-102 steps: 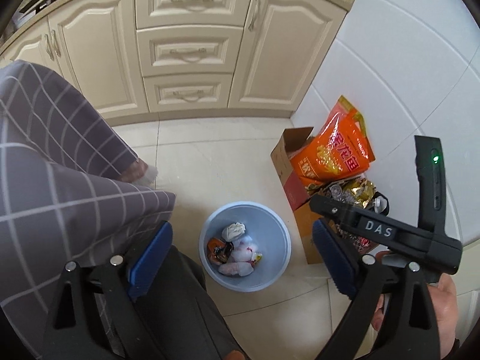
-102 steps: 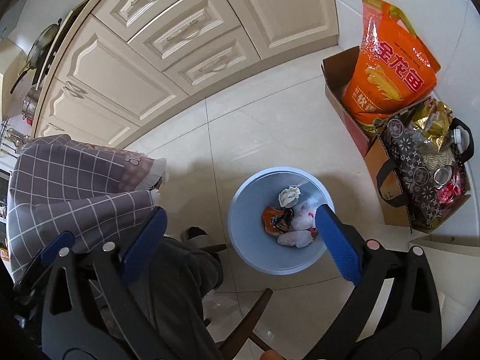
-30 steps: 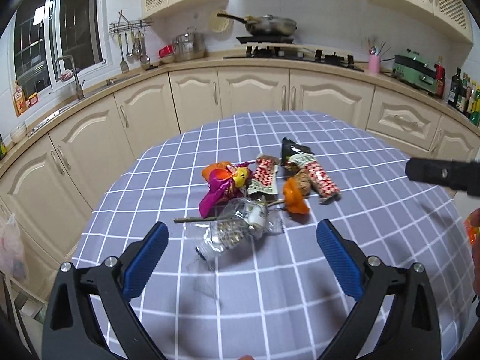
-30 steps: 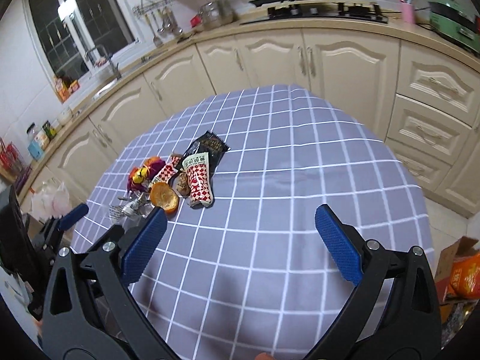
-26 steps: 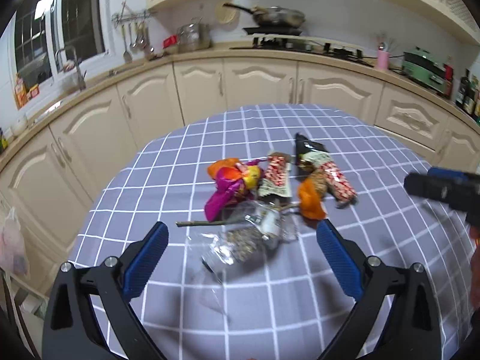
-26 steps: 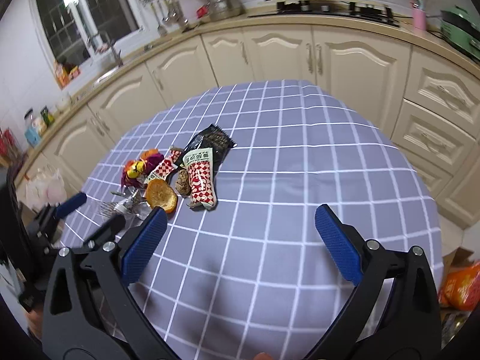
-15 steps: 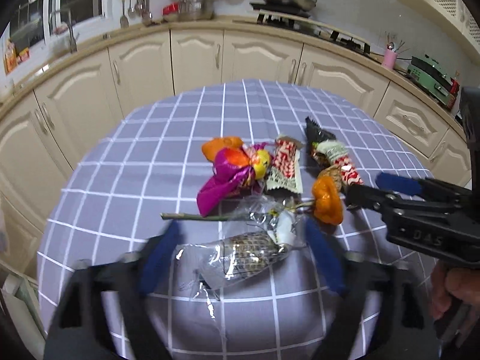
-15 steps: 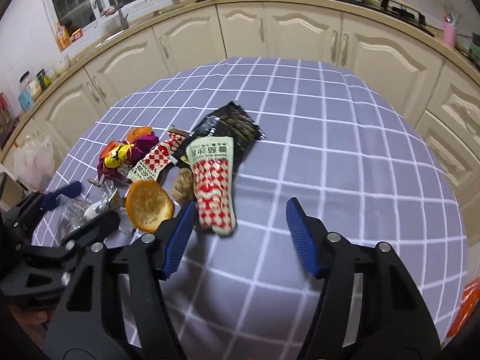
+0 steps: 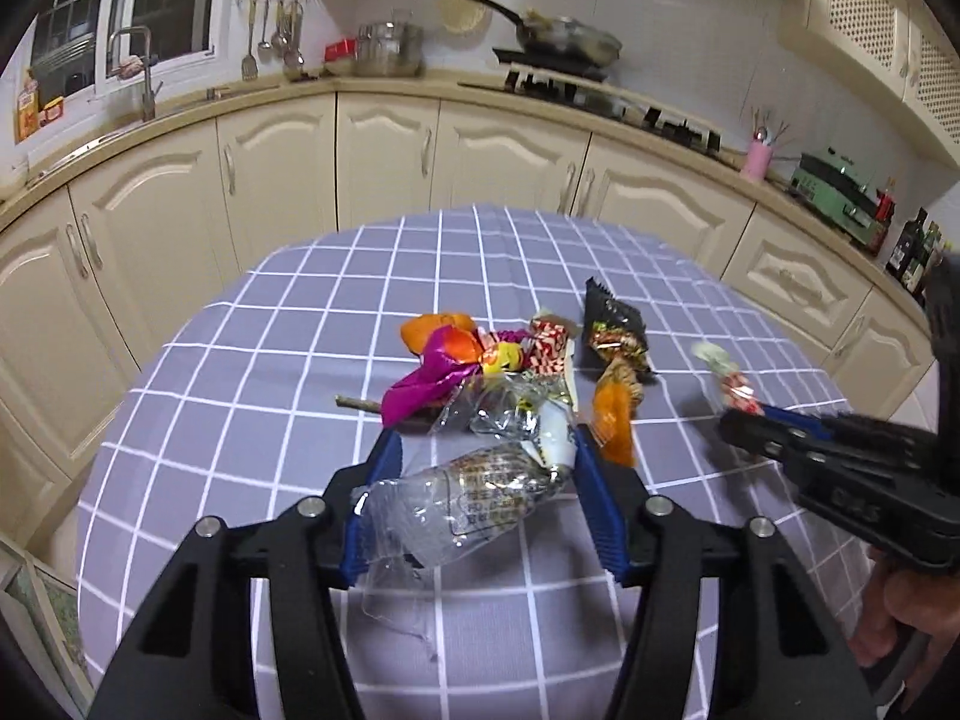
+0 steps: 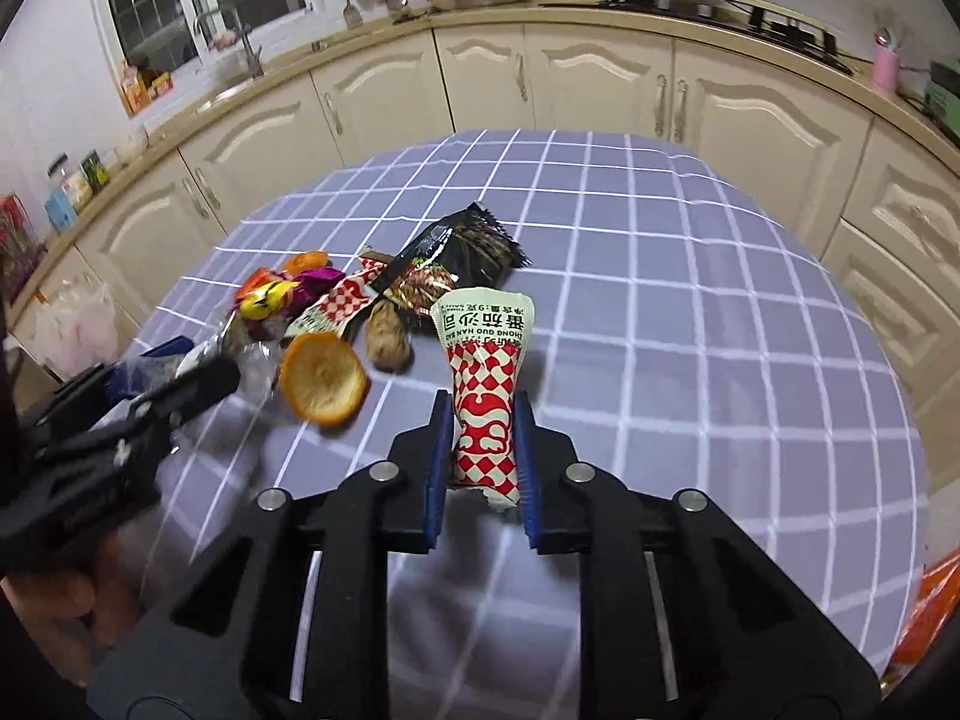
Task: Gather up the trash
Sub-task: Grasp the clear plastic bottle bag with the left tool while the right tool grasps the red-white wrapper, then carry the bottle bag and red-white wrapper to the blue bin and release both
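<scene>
On the checked tablecloth [image 10: 660,300] lies a heap of trash. My right gripper [image 10: 483,402] is shut on a red-and-white checked sachet [image 10: 486,360] and holds it tilted up off the cloth. The left wrist view shows that gripper [image 9: 738,420] at the right. My left gripper [image 9: 486,438] has a crushed clear plastic bottle [image 9: 480,492] across its jaws; they are closing and both pads touch it. Beyond it lie a purple-orange wrapper [image 9: 438,372], an orange peel [image 10: 324,387], a black wrapper [image 10: 462,258], a second checked sachet [image 10: 342,300] and a brown lump [image 10: 389,339].
Cream kitchen cabinets [image 9: 384,162] curve around behind the round table. A white plastic bag [image 10: 72,324] hangs at the left by the cabinets. Something orange [image 10: 924,606] shows past the table's right edge. A hand [image 9: 900,636] grips the right tool.
Both grippers closed in on the heap and their jaws came together. The left now spans the clear bottle; the right has taken the checked sachet and raised it off the pile.
</scene>
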Demonstrator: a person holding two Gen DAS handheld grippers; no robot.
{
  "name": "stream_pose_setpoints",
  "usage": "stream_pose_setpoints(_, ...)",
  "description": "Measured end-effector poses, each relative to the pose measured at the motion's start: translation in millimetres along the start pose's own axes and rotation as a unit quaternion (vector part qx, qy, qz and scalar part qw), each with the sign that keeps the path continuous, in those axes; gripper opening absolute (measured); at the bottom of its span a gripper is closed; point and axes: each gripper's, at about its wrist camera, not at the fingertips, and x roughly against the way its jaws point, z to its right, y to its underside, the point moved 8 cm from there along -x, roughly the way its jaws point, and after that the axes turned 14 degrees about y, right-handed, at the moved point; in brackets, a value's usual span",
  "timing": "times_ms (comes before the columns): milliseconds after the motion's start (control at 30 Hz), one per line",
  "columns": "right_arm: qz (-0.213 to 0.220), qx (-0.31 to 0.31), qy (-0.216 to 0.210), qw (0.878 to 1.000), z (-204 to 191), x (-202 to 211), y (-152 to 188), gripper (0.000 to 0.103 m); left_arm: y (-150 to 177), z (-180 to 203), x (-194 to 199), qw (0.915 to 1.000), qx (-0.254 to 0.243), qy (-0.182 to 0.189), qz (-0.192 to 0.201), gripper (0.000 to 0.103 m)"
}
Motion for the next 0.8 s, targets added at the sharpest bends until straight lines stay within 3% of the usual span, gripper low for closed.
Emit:
stream_pose_setpoints(333, 0.047, -0.049, -0.016, 0.998, 40, 72, 18, 0.02, 0, 40, 66, 0.9982, -0.01, 0.011, 0.059, 0.056)
stream_pose_setpoints(567, 0.081, -0.069, -0.018, 0.994, 69, 118, 19, 0.02, -8, 108, 84, 0.995, -0.043, 0.042, 0.079, 0.056)
stream_pose_setpoints(800, 0.112, -0.111, -0.006, 0.987, 126, 165, 31, 0.02, -4, 182, 86, 0.9899, -0.071, 0.089, 0.084, 0.056)
